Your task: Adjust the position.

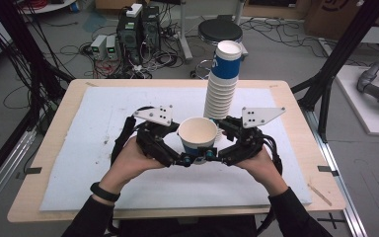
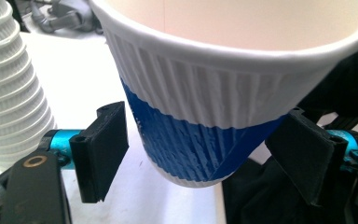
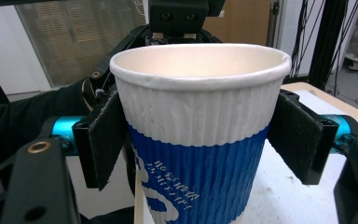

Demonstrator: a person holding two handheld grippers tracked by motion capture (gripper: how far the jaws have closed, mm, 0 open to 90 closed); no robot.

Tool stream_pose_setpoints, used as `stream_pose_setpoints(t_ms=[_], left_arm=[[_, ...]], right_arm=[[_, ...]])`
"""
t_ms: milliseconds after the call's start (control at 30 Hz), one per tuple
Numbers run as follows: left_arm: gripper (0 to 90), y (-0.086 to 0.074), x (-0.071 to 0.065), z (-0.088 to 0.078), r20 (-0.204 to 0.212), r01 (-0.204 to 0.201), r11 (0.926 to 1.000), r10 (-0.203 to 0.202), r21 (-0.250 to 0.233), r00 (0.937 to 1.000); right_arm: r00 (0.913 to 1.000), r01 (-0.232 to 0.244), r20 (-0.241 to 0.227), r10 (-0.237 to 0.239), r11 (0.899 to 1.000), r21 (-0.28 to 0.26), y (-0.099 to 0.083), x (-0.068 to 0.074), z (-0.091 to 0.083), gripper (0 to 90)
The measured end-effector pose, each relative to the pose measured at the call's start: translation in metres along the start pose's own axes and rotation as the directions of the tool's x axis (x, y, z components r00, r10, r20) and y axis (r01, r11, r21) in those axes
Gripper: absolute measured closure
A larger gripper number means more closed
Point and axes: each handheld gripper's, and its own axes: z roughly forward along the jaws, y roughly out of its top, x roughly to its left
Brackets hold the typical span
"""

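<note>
A wooden table (image 1: 54,163) stands in a workshop, most of its top covered by a white mat (image 1: 103,123) with a few dark smudges. On the grey floor beyond its far edge sit computer cases (image 1: 138,29) in a tangle of cables, and a black stool (image 1: 220,32). Black frame posts rise at both sides.

Near the middle of the mat, a single cup (image 1: 198,136), white above and blue below, is held off the surface between the two tools. Just behind it, on its far right, a tall stack (image 1: 222,84) of the same cups stands on the mat, leaning slightly.

The right gripper (image 3: 205,140) is clamped on the cup, both pads pressed to its ribbed wall. The left gripper (image 2: 205,154) has let go: in the left gripper view its near pad stands clear of the blue band with mat showing between them, though the far pad may still brush the cup; that side is hard to read.

By the look of it, one cup has been taken off the stack and is being passed from the left tool to the right. The hand-over seems nearly done. What is left, I would judge, is for the left tool to back away and for the cup to be set down somewhere on the mat, apart from the stack.
</note>
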Motion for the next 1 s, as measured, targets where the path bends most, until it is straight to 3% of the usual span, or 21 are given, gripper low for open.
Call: stream_pose_setpoints(t_ms=[233,300,367,600,1000], left_arm=[[20.3,-0.0009,-0.001,0.0079,0.004,0.003,0.9999,-0.003,0.011,1.0],[20.4,-0.0017,-0.0009,0.0089,0.006,0.009,0.9999,-0.009,-0.005,0.9999],[24.4,-0.0022,0.0,0.0085,0.024,0.002,1.0,-0.002,-0.01,0.9997],[27.0,-0.0025,-0.001,0.0088,0.014,-0.022,0.9998,0.022,-0.003,0.9997],[27.0,-0.0032,0.0002,0.0029,-0.002,-0.021,0.9997,0.02,-0.009,0.9998]], right_arm=[[1.0,0.004,-0.005,-0.004,1.0,-0.006,-0.0007,0.0018,0.0034,23.6],[1.0,0.005,-0.006,-0.005,1.0,-0.005,-0.0008,0.0022,0.0041,23.6],[1.0,0.006,-0.002,-0.006,1.0,-0.007,-0.0006,0.0021,0.0039,23.5],[1.0,0.0,-0.005,0.0,1.0,0.001,-0.0008,0.0015,0.003,23.0],[0.9999,0.0,0.012,0.0,1.0,0.014,-0.0004,0.0,0.0015,17.4]])
